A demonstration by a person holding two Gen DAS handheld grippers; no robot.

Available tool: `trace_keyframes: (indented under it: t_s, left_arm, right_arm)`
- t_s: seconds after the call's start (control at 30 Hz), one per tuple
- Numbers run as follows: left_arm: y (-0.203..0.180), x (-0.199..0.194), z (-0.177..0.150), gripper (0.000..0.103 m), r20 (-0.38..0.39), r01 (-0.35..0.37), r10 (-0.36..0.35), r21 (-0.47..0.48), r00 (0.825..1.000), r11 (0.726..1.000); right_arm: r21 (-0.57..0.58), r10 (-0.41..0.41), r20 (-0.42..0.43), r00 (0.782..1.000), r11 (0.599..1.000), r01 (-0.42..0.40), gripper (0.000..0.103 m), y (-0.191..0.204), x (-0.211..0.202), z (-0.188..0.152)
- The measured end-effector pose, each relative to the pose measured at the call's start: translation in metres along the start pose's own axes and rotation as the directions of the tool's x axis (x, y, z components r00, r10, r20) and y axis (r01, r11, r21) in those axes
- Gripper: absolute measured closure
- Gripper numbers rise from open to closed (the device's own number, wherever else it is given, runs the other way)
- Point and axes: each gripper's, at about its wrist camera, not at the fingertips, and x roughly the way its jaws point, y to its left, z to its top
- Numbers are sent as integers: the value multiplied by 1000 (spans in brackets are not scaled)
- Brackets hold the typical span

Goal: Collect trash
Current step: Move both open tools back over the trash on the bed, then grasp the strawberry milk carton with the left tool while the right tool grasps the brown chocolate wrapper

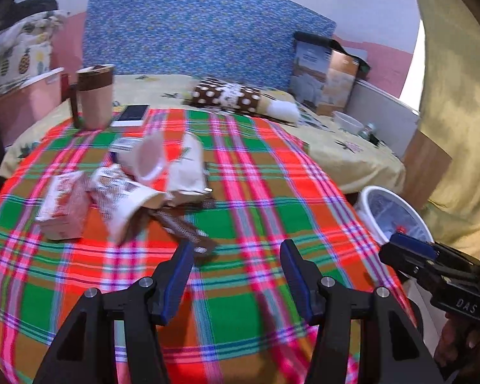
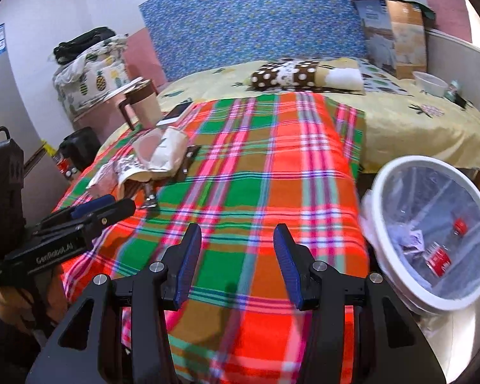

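Note:
A heap of trash lies on the plaid cloth (image 1: 240, 192): a red and white carton (image 1: 64, 208), crumpled paper cups (image 1: 124, 198), a clear plastic cup (image 1: 150, 160), a cream pouch (image 1: 188, 166) and a brown wrapper (image 1: 182, 227). My left gripper (image 1: 236, 252) hovers open just right of the wrapper, nothing between its fingers. The same heap (image 2: 150, 163) shows far left in the right wrist view. My right gripper (image 2: 236, 236) stands open and empty over the cloth (image 2: 272, 176). A white bin (image 2: 432, 233) lined with plastic, holding red and white scraps, sits at the right.
A tan mug (image 1: 94, 96) and a phone (image 1: 132, 115) rest at the cloth's far left. A polka-dot pillow (image 1: 230, 96), a white bowl (image 1: 347, 121) and paper bags (image 1: 326, 76) lie on the yellow sheet behind. The bin (image 1: 390, 214) stands off the bed's right edge.

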Motion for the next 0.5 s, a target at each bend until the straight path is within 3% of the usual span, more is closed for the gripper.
trace_keyframes:
  t_s: [0.5]
  left_arm:
    - [85, -4, 13, 46, 16, -184, 186, -109, 982, 977]
  right_arm:
    - [-86, 95, -65, 993, 991, -101, 54, 46, 40, 16]
